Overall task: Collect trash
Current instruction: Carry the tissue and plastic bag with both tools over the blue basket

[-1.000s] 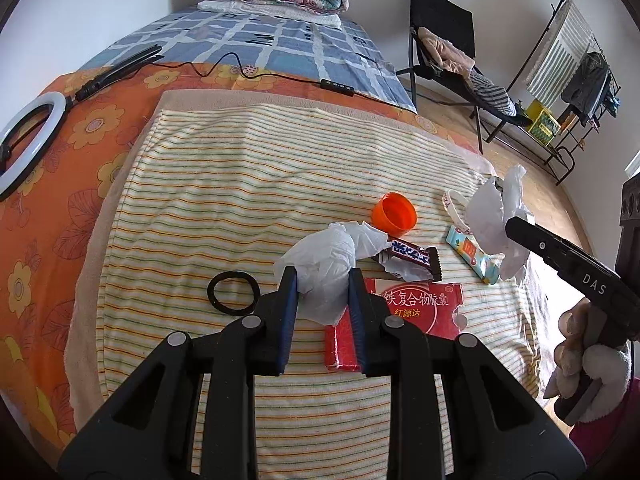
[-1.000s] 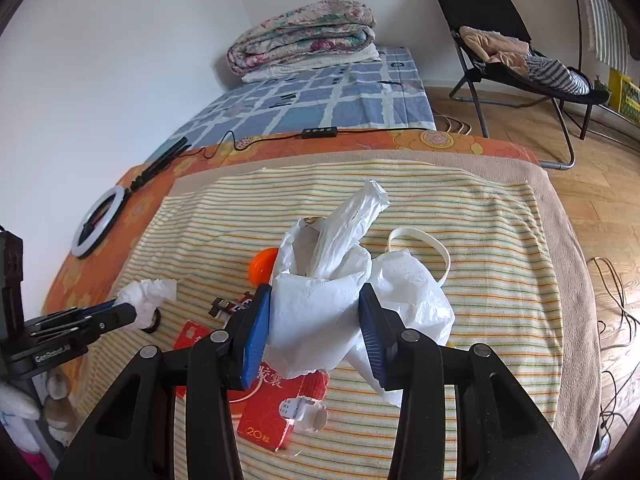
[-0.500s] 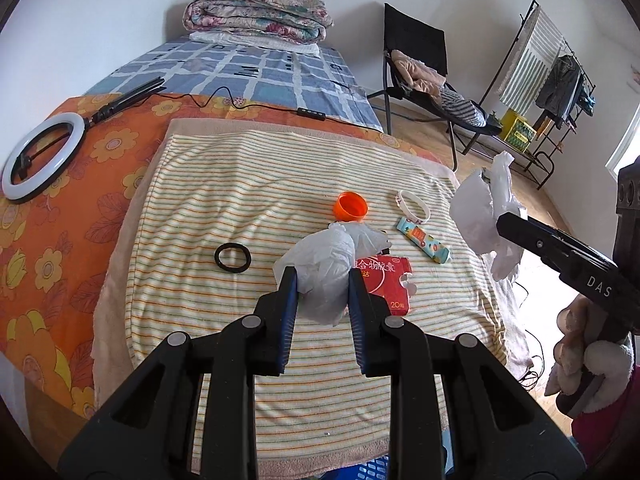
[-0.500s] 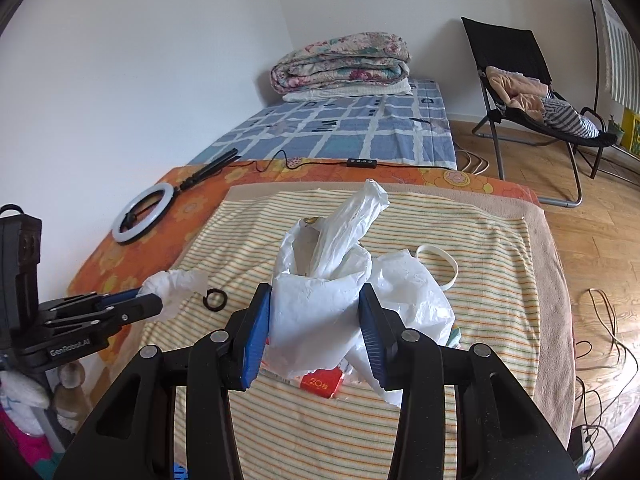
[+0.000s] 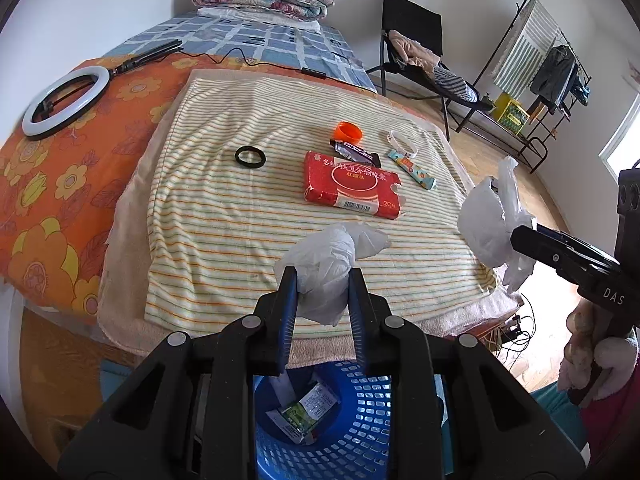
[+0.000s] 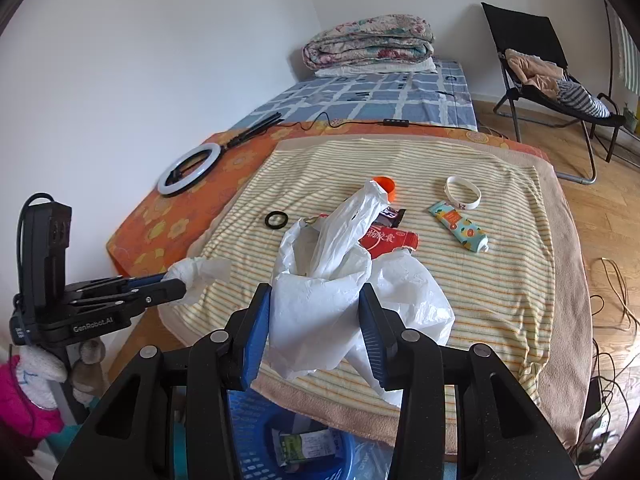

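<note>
Two grippers each carry a piece of trash: the left gripper (image 5: 322, 280) has its jaws closed narrowly on a small crumpled white bag (image 5: 334, 258), and the right gripper (image 6: 316, 312), jaws set somewhat wider, clamps a larger white plastic bag (image 6: 340, 292) that billows up and out between its pads. Both hang over the near edge of the bed, just above a blue perforated basket (image 5: 360, 420) on the floor, which already holds a green-and-white wrapper (image 5: 310, 410) and some paper. So the task looks partly done, with these two bags ready to drop, by my reading. Left on the striped towel (image 5: 224, 216) are a red tissue pack (image 5: 352, 184), a dark candy wrapper (image 5: 354, 150), an orange cap (image 5: 349, 131), a small printed tube (image 5: 412, 169), a white wristband (image 5: 402, 142) and a black ring (image 5: 250, 157). Compared with a second ago, both grippers have drawn back from the middle of the towel toward its near edge with their grips unchanged, and the basket has come into view below.
</note>
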The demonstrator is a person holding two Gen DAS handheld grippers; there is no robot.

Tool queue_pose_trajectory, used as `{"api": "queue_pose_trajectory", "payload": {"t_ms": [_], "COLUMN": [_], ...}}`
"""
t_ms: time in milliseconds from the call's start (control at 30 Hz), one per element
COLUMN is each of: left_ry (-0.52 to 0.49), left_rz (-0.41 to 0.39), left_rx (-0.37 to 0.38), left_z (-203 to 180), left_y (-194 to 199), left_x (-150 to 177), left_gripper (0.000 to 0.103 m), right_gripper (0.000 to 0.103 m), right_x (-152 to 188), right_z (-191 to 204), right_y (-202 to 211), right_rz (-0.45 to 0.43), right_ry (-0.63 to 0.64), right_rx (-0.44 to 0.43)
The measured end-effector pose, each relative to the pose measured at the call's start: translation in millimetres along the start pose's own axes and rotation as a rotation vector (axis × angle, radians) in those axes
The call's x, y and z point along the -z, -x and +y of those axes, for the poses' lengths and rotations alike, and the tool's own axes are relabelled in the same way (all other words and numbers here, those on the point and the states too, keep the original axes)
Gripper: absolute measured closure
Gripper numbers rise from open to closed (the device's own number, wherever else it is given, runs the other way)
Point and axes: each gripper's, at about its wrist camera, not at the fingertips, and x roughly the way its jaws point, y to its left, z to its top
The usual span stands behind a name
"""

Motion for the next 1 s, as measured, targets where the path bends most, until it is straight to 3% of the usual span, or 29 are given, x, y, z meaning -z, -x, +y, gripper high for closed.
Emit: {"api": "queue_pose_trajectory", "payload": {"t_ms": [400,1000], "left_ry": [-0.006,-0.007], "left_rz": [0.046,0.216], "left_rx": [0.017,-0.005], "left_z": [-10,-13], "left_y": [12,-28], "left_x": [57,124], "left_gripper": [0.079,0.079], "right_gripper": [0.062,0.061], "right_x": [70,149], "right_z": [35,41], "right_y": [28,0], "right_rz": [0.05,0.21], "right_ry": [0.046,0.017], "right_rx": [-0.03,-0.028]}}
